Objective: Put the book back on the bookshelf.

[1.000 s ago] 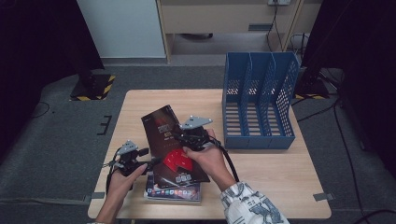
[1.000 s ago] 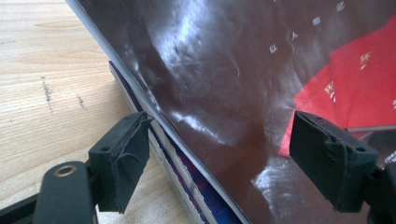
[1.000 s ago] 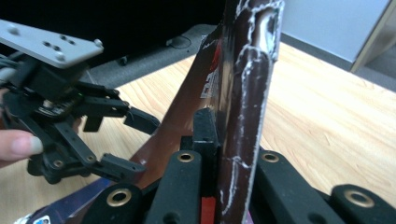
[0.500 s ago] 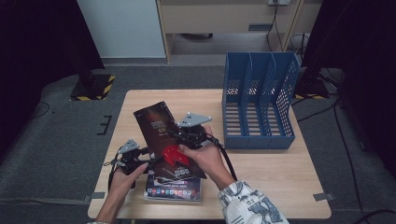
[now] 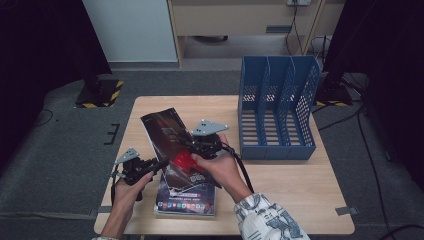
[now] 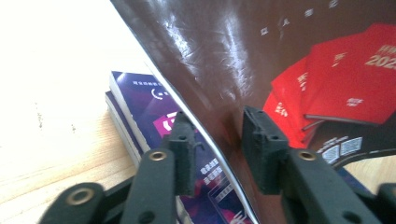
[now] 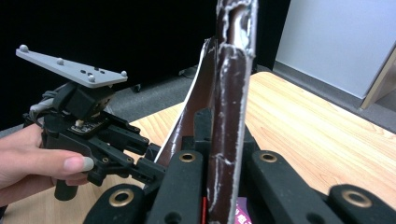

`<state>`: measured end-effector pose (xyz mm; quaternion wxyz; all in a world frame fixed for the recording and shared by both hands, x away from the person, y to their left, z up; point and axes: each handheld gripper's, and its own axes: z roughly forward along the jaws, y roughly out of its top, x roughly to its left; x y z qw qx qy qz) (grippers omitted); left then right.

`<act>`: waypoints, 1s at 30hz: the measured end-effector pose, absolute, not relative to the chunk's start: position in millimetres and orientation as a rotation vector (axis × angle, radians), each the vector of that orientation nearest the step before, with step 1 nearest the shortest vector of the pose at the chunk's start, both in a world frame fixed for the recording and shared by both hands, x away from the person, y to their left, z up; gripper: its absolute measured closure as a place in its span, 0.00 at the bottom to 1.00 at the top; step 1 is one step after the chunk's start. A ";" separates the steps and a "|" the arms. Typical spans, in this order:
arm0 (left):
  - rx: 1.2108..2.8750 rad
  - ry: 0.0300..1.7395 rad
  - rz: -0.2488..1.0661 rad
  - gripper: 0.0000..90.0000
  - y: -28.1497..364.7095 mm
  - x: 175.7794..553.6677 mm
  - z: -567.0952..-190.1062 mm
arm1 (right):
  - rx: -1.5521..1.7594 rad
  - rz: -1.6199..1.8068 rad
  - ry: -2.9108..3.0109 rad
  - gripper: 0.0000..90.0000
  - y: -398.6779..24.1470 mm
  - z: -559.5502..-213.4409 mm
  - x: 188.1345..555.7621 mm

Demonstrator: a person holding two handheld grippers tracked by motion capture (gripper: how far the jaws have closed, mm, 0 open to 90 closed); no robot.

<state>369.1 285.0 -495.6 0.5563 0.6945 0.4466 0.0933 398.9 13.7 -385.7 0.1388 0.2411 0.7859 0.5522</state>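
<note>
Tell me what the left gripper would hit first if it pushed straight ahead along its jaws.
Most likely the glossy dark brochure with red books printed on it: its lower edge already sits between the left gripper jaws, which have just been closing. Whether the pads press it yet is unclear.

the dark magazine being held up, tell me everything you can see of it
The dark magazine is thin and glossy, its brown-black cover printed with red books and pale lettering. It is lifted off the table, tilted and bowed, above a purple-covered book stack. The right gripper is shut on its edge, whose worn white creases show in the right gripper view. The left gripper has just been closing, with the lower cover edge between its jaws; the right-hand pad looks against the cover, the other has a slight gap.
</note>
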 end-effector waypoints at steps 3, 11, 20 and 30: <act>1.620 1.050 0.196 0.81 288.0 368.8 -494.0 | 0.698 1.600 2.266 0.96 12.6 -386.0 399.2; 1.650 1.049 0.238 0.91 290.5 366.8 -487.1 | 0.698 1.607 2.259 0.96 9.4 -385.5 400.6; 1.659 1.055 0.310 0.94 295.1 364.3 -480.6 | 0.697 1.586 2.264 0.96 6.9 -385.8 401.0; 1.677 1.053 0.342 0.95 294.7 363.3 -478.2 | 0.696 1.578 2.271 0.96 6.2 -386.5 401.4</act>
